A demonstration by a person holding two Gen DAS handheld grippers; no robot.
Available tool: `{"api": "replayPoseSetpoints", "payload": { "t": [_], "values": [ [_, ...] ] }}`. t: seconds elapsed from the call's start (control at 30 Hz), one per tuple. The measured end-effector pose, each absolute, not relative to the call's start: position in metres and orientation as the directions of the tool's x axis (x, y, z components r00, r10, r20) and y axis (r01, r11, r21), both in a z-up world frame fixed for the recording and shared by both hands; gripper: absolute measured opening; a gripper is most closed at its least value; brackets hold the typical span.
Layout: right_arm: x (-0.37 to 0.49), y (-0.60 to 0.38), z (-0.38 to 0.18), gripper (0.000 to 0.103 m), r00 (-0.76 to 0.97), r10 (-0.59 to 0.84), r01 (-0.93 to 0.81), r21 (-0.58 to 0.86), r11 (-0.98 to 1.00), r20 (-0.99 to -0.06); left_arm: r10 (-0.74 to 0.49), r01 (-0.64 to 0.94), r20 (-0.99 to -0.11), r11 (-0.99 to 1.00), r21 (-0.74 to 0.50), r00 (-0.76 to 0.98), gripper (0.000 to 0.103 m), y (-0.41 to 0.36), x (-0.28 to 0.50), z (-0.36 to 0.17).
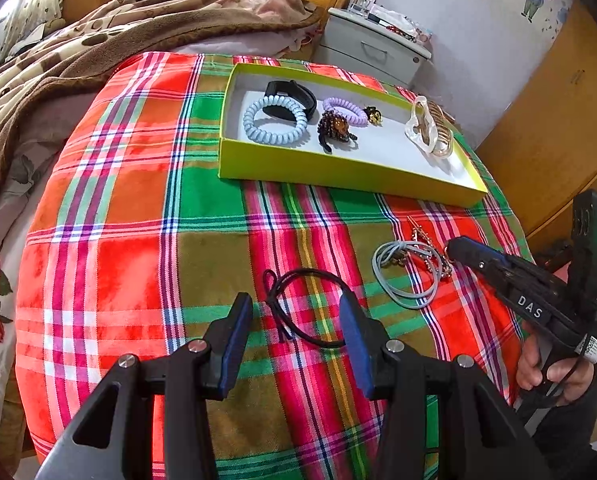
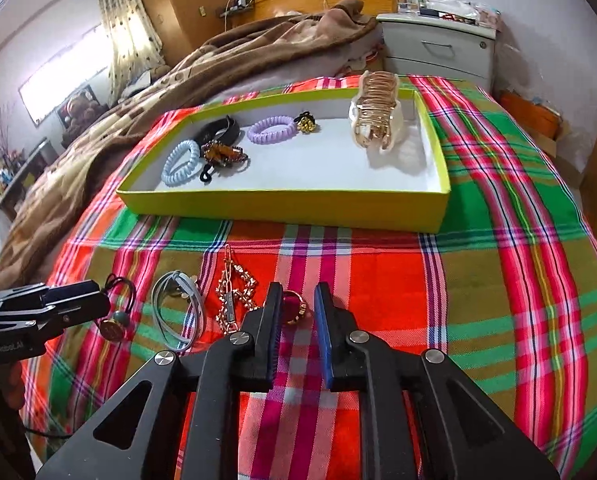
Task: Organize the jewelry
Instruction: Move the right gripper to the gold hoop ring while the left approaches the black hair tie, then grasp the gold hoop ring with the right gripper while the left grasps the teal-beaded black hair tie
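Sorting about half done: two coil hair ties, a beaded clip, a black band and a large claw clip (image 2: 378, 120) already inside the yellow-green tray (image 2: 282, 202). Still loose on the plaid cloth (image 2: 498, 280): gold ring (image 2: 296, 307), gold chain (image 2: 234, 296), grey band (image 2: 178, 312), black elastic (image 1: 306, 308). Right gripper (image 2: 296, 308) narrow, straddling the ring, pads apparently not yet pressing. Left gripper (image 1: 296, 312) half wide over the black elastic, empty. Next, probably: closing gently on the small ring, lifting, carrying to the tray.
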State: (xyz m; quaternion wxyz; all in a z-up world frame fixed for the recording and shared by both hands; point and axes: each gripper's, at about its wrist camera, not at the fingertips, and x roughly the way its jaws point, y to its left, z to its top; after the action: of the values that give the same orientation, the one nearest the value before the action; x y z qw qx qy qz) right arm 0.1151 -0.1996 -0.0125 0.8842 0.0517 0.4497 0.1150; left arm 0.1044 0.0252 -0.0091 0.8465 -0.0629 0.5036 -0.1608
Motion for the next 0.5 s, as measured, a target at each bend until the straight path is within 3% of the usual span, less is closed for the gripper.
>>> {"api": "replayPoseSetpoints", "payload": {
  "t": [0.2, 0.3, 0.5],
  "values": [
    [0.109, -0.190, -0.012, 0.016, 0.565, 0.222, -0.191, 0.135, 0.972, -0.795, -0.330, 0.205, -0.834, 0.942, -0.264, 0.442, 0.048, 0.025, 0.104, -0.009],
    [0.106, -0.191, -0.012, 0.005, 0.563, 0.205, -0.178, 0.124, 0.976, -0.800, -0.330, 0.205, -0.834, 0.942, -0.264, 0.443, 0.048, 0.024, 0.104, -0.009],
    [0.099, -0.208, -0.010, 0.004, 0.585, 0.179, -0.123, 0.133, 0.984, -0.791, -0.330, 0.204, -0.833, 0.942, -0.265, 0.443, 0.048, 0.025, 0.102, -0.009]
  ]
}}
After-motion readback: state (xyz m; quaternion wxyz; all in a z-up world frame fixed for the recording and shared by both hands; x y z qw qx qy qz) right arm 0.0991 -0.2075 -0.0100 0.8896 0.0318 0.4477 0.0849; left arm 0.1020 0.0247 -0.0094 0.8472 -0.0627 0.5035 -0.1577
